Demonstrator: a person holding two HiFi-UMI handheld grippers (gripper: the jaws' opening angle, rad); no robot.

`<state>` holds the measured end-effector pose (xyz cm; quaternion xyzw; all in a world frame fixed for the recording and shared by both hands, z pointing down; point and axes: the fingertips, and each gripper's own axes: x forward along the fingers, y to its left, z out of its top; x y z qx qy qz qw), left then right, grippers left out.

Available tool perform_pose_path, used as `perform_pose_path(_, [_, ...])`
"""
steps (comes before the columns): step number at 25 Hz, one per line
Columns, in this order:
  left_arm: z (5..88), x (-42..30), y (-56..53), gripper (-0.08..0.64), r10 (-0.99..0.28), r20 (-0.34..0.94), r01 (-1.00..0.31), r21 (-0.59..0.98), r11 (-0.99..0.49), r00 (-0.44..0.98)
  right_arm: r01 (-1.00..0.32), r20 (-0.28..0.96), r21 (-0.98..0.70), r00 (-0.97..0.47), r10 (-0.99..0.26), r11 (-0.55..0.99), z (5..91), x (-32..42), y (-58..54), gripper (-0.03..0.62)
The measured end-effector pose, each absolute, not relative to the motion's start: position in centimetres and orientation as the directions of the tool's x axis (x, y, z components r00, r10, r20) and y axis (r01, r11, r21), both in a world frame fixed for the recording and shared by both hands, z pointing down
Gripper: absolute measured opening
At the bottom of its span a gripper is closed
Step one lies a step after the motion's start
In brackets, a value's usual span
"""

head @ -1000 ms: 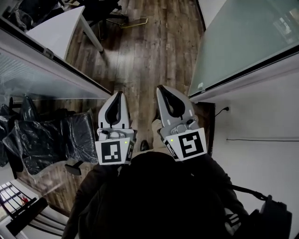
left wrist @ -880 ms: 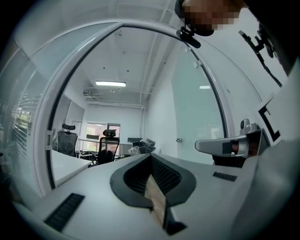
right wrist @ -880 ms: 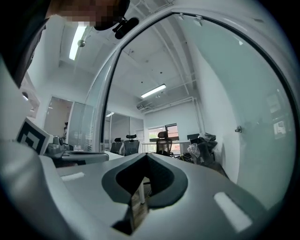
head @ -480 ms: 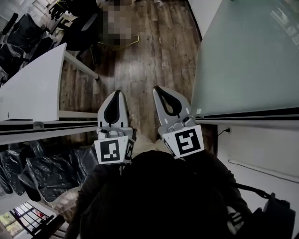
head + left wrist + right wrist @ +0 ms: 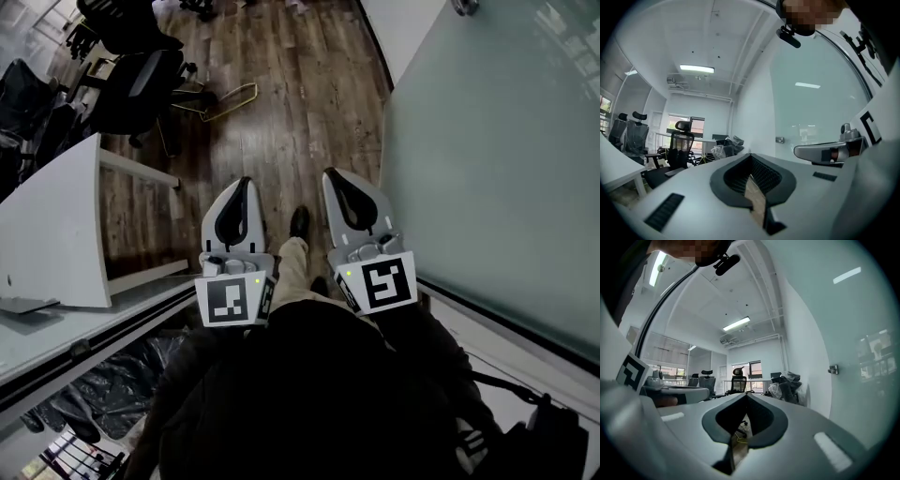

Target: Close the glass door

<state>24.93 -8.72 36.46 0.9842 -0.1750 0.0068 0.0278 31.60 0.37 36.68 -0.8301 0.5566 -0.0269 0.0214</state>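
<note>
The frosted glass door (image 5: 487, 141) stands along my right side, with a small metal fitting (image 5: 459, 7) near its far end. In the right gripper view the glass door (image 5: 855, 329) and its fitting (image 5: 833, 369) are to the right, and in the left gripper view the glass door (image 5: 813, 103) lies past the other gripper. My left gripper (image 5: 245, 181) and right gripper (image 5: 329, 174) are held side by side over the wooden floor, both shut and holding nothing. Neither touches the glass. The jaws meet at the tip of the left gripper (image 5: 750, 157) and of the right gripper (image 5: 744, 395).
A white desk (image 5: 52, 225) stands to the left, with a glass partition's rail (image 5: 112, 328) below it. Black office chairs (image 5: 131, 75) sit at the far left. A person's shoe (image 5: 299, 222) is on the floor (image 5: 281, 103) between the grippers.
The view has moved forward past the partition rail, which has slid from ahead to beside and behind me. The glass door is now close on the right. Both grippers stay shut.
</note>
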Motion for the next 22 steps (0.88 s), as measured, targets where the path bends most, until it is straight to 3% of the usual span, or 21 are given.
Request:
perform_pose_path(12, [36.1, 44.3, -20.8, -0.003, -0.197, 0.039, -0.200, 0.082, -0.976, 0.980, -0.870, 0.057, -0.053, 0.487, -0.871, -0.490, 36.1, 49.5, -12.1, 0.001])
perform_pose_path(22, [36.8, 55.4, -19.8, -0.003, -0.007, 0.071, -0.012, 0.075, -0.997, 0.997, -0.789, 0.025, -0.009, 0.614, -0.789, -0.615, 34.2, 59.7, -11.7, 0.001])
